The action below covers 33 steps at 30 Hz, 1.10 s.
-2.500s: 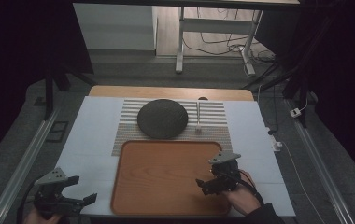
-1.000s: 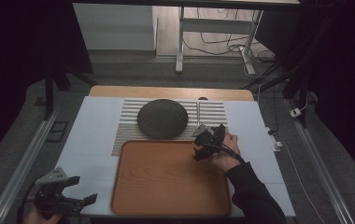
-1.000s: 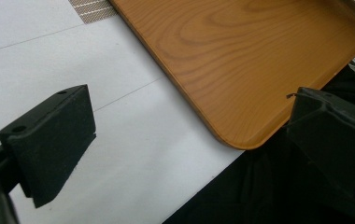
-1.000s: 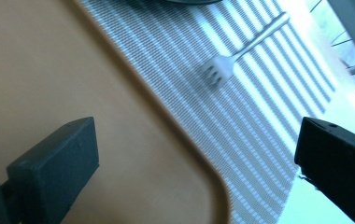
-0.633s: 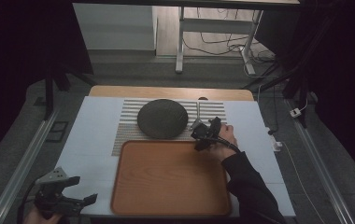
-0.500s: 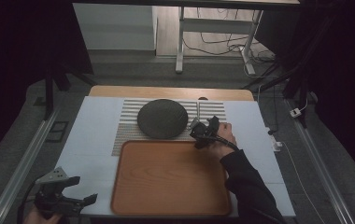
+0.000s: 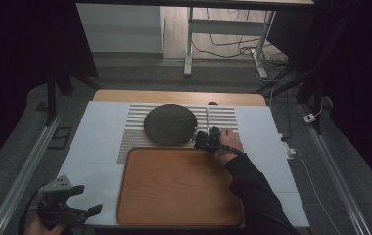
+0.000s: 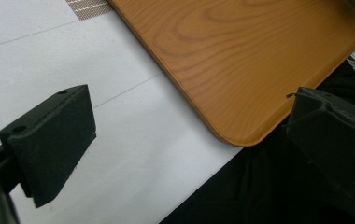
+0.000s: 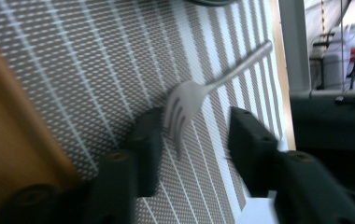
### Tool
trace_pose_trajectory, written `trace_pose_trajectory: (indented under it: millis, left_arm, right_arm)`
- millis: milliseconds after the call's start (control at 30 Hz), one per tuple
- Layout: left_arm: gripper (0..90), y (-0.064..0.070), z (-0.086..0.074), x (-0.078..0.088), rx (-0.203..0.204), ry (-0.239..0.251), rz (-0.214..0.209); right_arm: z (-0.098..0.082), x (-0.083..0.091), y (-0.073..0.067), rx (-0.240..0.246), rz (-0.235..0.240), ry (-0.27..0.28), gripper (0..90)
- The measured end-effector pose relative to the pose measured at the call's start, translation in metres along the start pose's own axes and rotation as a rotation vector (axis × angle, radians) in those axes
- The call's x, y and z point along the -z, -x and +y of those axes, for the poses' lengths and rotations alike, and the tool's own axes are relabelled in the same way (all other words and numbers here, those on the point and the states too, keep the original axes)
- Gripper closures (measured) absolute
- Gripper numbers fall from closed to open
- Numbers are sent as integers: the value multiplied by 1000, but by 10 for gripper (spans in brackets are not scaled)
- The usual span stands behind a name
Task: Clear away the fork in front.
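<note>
A silver fork [image 9: 199, 93] lies on the striped placemat [image 7: 223, 117], to the right of a dark round plate [image 7: 170, 124]. My right gripper [image 9: 192, 140] is open with its jaws on either side of the fork's tines, just past the far edge of the wooden tray [image 7: 174, 186]. In the high view this right gripper [image 7: 206, 140] sits at the fork's [image 7: 207, 117] near end. My left gripper [image 7: 71, 208] rests open at the table's near left corner, and in its own view the left gripper [image 8: 189, 140] has nothing between its jaws, beside the tray's corner [image 8: 241, 126].
A white table cover [image 7: 96, 142] lies under the placemat and tray. The table's front edge [image 8: 199, 186] runs just below the left gripper. A metal rail [image 7: 22, 176] runs along the left side, another along the right.
My right gripper has moved from the tray's right side up and leftward to the placemat, ending around the fork's tines. The left gripper has stayed put.
</note>
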<state>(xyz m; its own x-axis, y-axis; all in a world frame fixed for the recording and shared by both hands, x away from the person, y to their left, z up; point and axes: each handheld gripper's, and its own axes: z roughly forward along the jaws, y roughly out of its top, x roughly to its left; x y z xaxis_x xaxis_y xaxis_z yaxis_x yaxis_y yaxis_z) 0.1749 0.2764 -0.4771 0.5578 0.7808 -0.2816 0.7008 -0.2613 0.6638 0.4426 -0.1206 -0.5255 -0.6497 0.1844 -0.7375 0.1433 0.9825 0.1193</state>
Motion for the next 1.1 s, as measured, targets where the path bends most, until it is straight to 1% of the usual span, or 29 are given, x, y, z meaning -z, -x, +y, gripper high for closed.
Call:
trace_pose_trajectory:
  millis: [33, 67, 100, 133, 167, 200, 233, 333, 367, 400, 467, 500, 567, 600, 633, 667, 700, 733, 767, 800, 833, 867, 933, 967, 1000, 1033, 1067, 1100]
  left_arm:
    - [11, 0, 0, 0, 0, 0, 0]
    - [11, 0, 0, 0, 0, -1, 0]
    - [11, 0, 0, 0, -1, -1, 0]
    - [11, 0, 0, 0, -4, -2, 0]
    - [11, 0, 0, 0, -3, -3, 0]
    - [11, 0, 0, 0, -4, -4, -1]
    - [11, 0, 0, 0, -4, -3, -1]
    - [12, 0, 0, 0, -6, -4, -2]
    - [12, 0, 0, 0, -6, -4, -3]
    - [12, 1, 0, 0, -6, -4, -2]
    - [12, 1, 0, 0, -8, -5, -3]
    - [12, 1, 0, 0, -9, -5, -3]
    - [12, 1, 0, 0, -9, -5, -3]
    - [12, 1, 0, 0, -11, -5, -3]
    - [12, 1, 0, 0, -14, -6, -3]
    - [12, 1, 0, 0, -15, -6, -1]
    - [11, 1, 0, 0, -15, -5, 0]
    - [11, 1, 0, 0, -16, -6, -1]
    - [11, 1, 0, -1, -17, -6, 0]
    - [9, 2, 0, -1, -18, -7, -1]
    - [9, 2, 1, -1, -19, -9, -1]
    - [7, 2, 1, -1, -25, -11, 1]
    - [2, 3, 1, -1, -25, -14, 2]
    - [0, 3, 1, -1, -25, -14, 1]
    - [0, 2, 1, -1, -27, -14, 0]
    - [0, 2, 1, -1, -25, -11, -3]
    - [0, 2, 1, -1, -21, -11, -6]
    - [0, 2, 1, -1, -18, -9, -8]
  right_arm:
    - [1, -1, -1, 22, -11, -2, 665]
    - [2, -3, -3, 40, -11, -5, 709]
    - [3, -3, -6, 46, -44, -19, 747]
    - [3, -5, -8, 62, -53, -16, 780]
    - [4, -5, -8, 97, -63, -27, 830]
    - [4, -6, -9, 109, -43, -21, 867]
    - [5, -6, -12, 132, -93, -18, 880]
    - [6, -3, -12, 134, -96, -22, 881]
    - [6, -1, -11, 127, -92, -19, 885]
    - [7, 4, -10, 126, -110, -9, 886]
    - [7, 7, -10, 123, -115, -3, 886]
    - [6, 12, -8, 99, -100, 11, 887]
    - [6, 16, -8, 93, -94, 4, 887]
    - [5, 18, -7, 87, -60, 11, 887]
    - [4, 21, -9, 87, -86, 9, 887]
    - [3, 23, -8, 84, -52, 12, 887]
    - [2, 26, -9, 67, -70, 6, 887]
    - [0, 29, -9, 52, -57, 19, 887]
    - [-1, 31, -8, 44, -36, 30, 887]
    - [-4, 38, -5, 34, -7, 45, 887]
    - [-4, 38, -5, 34, -7, 45, 887]
    - [-6, 41, -4, 27, 4, 50, 887]
    - [-10, 51, -2, 0, 13, 63, 887]
    - [-11, 54, -2, -11, 14, 70, 887]
    - [-11, 54, -2, -11, 14, 70, 887]
    - [-12, 57, -1, -15, 27, 71, 887]
    - [-14, 63, -2, -32, 38, 85, 887]
    - [-14, 63, -2, -32, 38, 85, 887]
